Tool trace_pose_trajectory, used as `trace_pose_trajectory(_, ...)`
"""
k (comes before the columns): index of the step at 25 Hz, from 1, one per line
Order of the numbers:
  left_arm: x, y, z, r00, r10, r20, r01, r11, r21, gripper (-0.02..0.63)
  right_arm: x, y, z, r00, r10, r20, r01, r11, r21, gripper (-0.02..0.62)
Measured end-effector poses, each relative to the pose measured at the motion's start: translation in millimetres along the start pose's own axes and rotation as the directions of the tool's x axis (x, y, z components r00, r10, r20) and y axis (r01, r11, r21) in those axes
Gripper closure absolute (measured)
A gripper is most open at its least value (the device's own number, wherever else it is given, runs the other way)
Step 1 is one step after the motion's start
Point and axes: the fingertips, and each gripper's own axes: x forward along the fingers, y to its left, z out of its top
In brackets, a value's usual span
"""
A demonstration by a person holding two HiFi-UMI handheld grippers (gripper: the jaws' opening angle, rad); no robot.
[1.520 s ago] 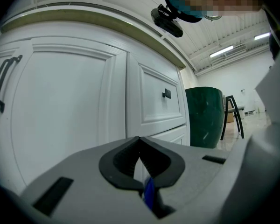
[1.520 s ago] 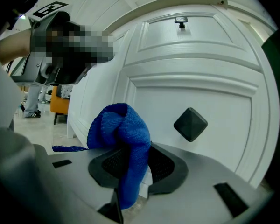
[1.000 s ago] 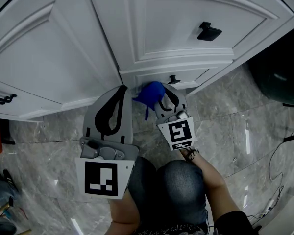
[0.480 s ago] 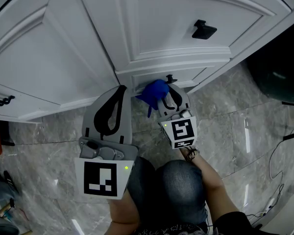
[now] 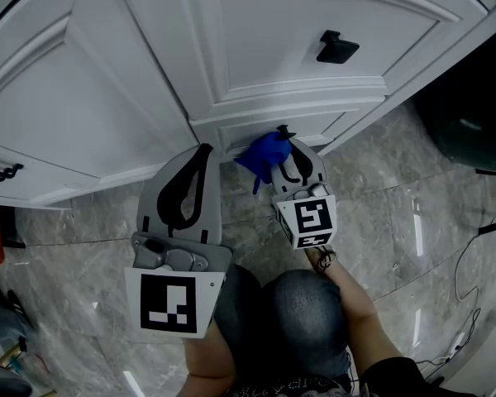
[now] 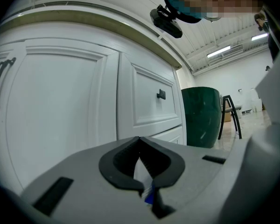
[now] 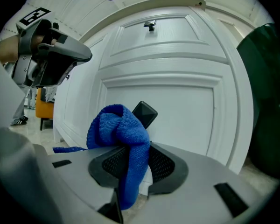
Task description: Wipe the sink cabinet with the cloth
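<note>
The right gripper [image 5: 286,149] pinches a blue microfibre cloth [image 7: 123,139]: in the right gripper view its jaws are pressed onto a fold of it. The rest of the cloth bulges up above the black pads, and a thin tail trails out to the left. The bunched cloth is held up to the low bottom drawer front [image 7: 177,106] of the white sink cabinet [image 5: 107,98], near the cabinet's bottom edge. It sits just beside that drawer's small black knob [image 7: 144,113] and covers part of it. In the head view the wad lies left of the knob and close above the marble floor [image 5: 380,213].

The left gripper [image 6: 139,141] holds nothing. In the left gripper view its jaw tips are pressed together, with only a narrow slit lower down between the pads. It hangs just left of the right gripper, a little off the cabinet's lower edge, and points at the seam between the wide left door [image 5: 74,114] and the drawer stack.

Above the cloth, the taller drawer [image 5: 314,31] carries a square black knob [image 5: 336,48]. A black bar handle [image 5: 2,172] shows at the left door's far edge. A dark green bin [image 5: 471,131] stands on the floor past the cabinet's right corner. The person's knee [image 5: 302,313] in dark denim is bent below the two grippers.
</note>
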Motion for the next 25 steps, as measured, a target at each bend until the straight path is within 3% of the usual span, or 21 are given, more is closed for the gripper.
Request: trace_pose_trajectory(25, 3.8, -3.2, -2.3, 1.000, -0.007, -0.005, 0.007, 1.000, 0.005, 0.606, -7.2, -20.6, -3.1, 0.997, -0.073, -0.009, 0.072, 0.994, -0.086, 0.480)
